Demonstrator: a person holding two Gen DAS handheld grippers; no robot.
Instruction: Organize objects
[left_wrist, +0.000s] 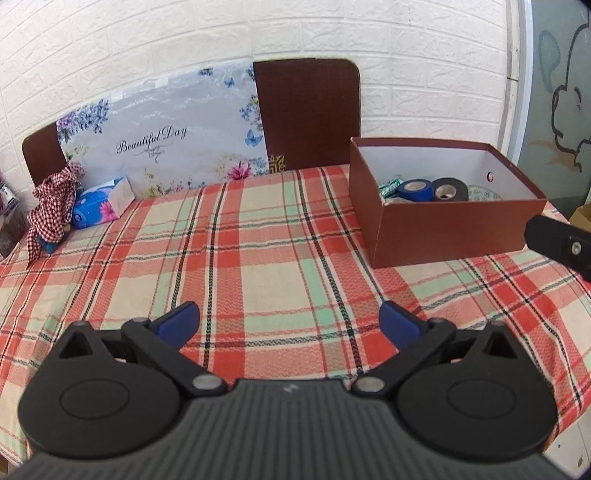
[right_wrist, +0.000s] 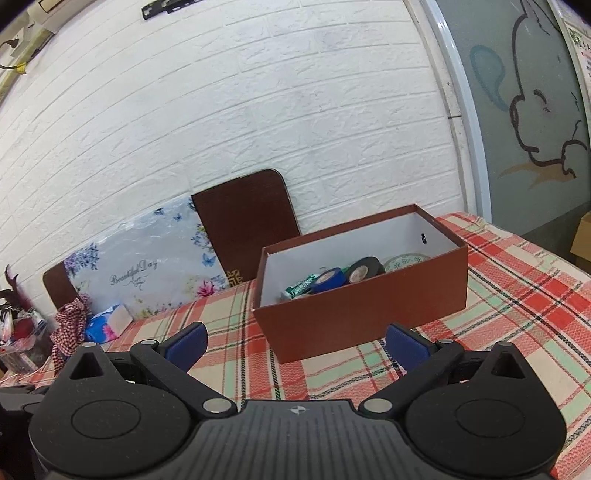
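A brown cardboard box (left_wrist: 454, 232) with a white inside stands on the plaid tablecloth (left_wrist: 258, 251) at the right. It holds a blue tape roll (left_wrist: 415, 190), a black tape roll (left_wrist: 448, 189), a green packet (left_wrist: 389, 187) and a patterned roll (left_wrist: 484, 194). My left gripper (left_wrist: 290, 325) is open and empty above the cloth, left of the box. My right gripper (right_wrist: 295, 345) is open and empty in front of the box (right_wrist: 365, 310). Part of the right gripper shows in the left wrist view (left_wrist: 557, 245).
A blue tissue pack (left_wrist: 101, 203) and a red checked cloth (left_wrist: 53, 210) lie at the table's far left. A floral board (left_wrist: 162, 136) and brown boards (left_wrist: 306, 114) lean on the white brick wall behind the table.
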